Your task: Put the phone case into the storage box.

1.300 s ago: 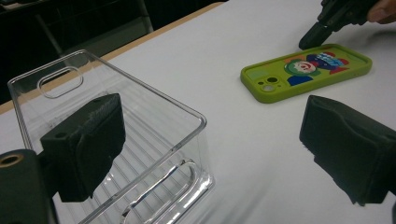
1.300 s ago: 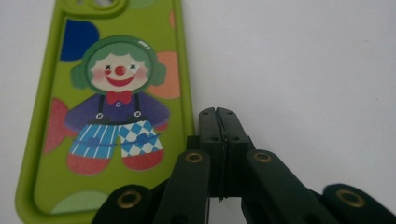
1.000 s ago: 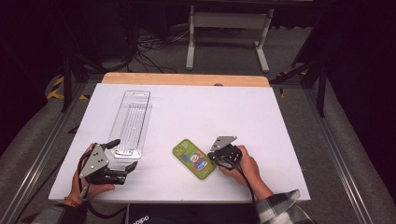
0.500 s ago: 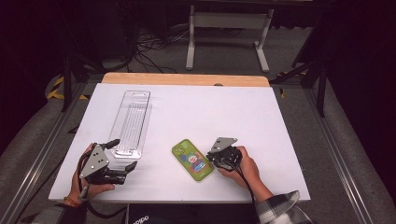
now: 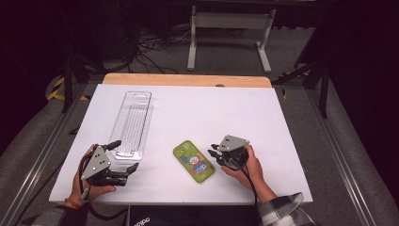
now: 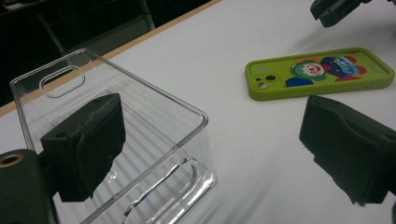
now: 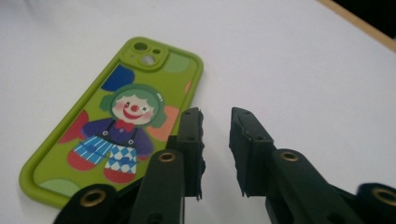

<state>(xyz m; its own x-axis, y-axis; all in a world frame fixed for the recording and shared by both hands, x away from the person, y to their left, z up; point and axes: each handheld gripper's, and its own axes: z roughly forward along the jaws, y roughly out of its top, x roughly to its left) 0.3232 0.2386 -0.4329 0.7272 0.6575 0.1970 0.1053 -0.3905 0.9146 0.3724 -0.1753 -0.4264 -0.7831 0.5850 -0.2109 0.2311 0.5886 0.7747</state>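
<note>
I counted one green phone case point(image 5: 193, 161) flat on the surface, one clear tray point(image 5: 131, 123) left of it. My right gripper point(image 5: 214, 154), fingers just opening narrowly, empty, sat just right of the case; my left gripper point(image 5: 123, 157) gaped wide around the tray's near corner.

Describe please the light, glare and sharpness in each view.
High view: bright white table, dark surroundings. Left gripper view: reflections on the clear plastic tray, near jaws soft. Right gripper view: the green clown phone case is sharp, with soft shadows.
</note>
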